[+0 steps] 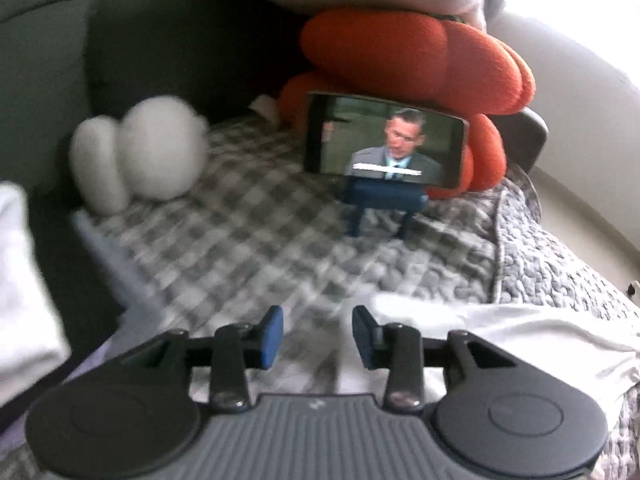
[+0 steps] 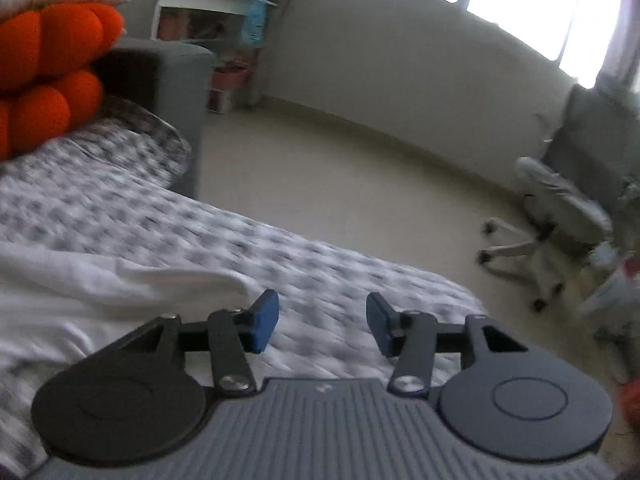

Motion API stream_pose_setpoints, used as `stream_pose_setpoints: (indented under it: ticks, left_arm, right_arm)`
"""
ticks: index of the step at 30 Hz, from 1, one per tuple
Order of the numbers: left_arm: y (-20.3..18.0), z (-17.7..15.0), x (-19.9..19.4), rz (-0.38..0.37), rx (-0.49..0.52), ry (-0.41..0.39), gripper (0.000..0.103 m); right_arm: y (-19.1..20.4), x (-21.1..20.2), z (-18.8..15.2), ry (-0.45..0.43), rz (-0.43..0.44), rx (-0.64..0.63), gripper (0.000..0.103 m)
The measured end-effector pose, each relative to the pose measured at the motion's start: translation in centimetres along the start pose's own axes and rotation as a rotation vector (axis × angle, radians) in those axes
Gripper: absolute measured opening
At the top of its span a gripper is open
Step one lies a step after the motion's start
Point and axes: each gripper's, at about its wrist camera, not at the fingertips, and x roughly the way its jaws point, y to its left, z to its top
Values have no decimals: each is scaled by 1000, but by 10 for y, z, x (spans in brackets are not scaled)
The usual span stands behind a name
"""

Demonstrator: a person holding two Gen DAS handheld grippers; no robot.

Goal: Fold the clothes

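I read the left gripper (image 1: 317, 336) as spread, blue pads (image 1: 272, 336) apart with nothing between them, checked quilt showing through the gap. The white garment (image 1: 500, 336) lies on the checked quilt (image 1: 248, 232) just to the right of the right-hand pad and runs on under the gripper body; whether the pad touches it I cannot tell, the frame is motion-blurred. Ahead of the fingers, well apart from them, a phone (image 1: 384, 140) stands in landscape on a dark blue stand (image 1: 380, 204) and plays a video. Behind the phone sits an orange knotted cushion (image 1: 420, 56); ahead and to the left I note a white plush cushion (image 1: 140, 156).

I see the right gripper (image 2: 322, 322) open too, pads (image 2: 266, 322) parted and empty, over the quilt (image 2: 160, 220) near its edge. The white garment (image 2: 100, 292) lies bunched to the left of the left-hand pad, close beside it; contact not readable through the blur. The orange cushion (image 2: 52, 68) shows far ahead to the left. Beyond the quilt edge, ahead and right, lies pale floor (image 2: 340, 180) with a swivel chair (image 2: 560, 216) well apart from the fingers
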Motion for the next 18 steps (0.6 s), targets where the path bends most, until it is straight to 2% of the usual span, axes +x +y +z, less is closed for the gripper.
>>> stream_pose_setpoints:
  ticks: [1,4,7,11,15,16,18]
  left_arm:
    - [7,-4,-5,-4,-22,8,40]
    - [17,-26,-19,-45,-62,49,46]
    - [18,-49,-28,-64,-53,92,48]
    - [15,-69,-29,-34,-51,121,50]
    - [11,-74,-32,-10,-48,115,50]
    - [9,-74,-34,-13,-47,109,50]
    - [7,-73,-37,-18,-35,105,50]
  right_arm:
    - [-6,-7,-4,2,11,17,53]
    - [-21,-39,-26,11,140,77,60]
    - [-16,-58,-44,-11,257,89,70]
    - [5,-75,-54,-6,410,107,72]
    - [29,-69,-63,33,450,33,72]
    - [28,-65,-63,51,446,41,70]
    - [22,-55,-63,103,413,72,29]
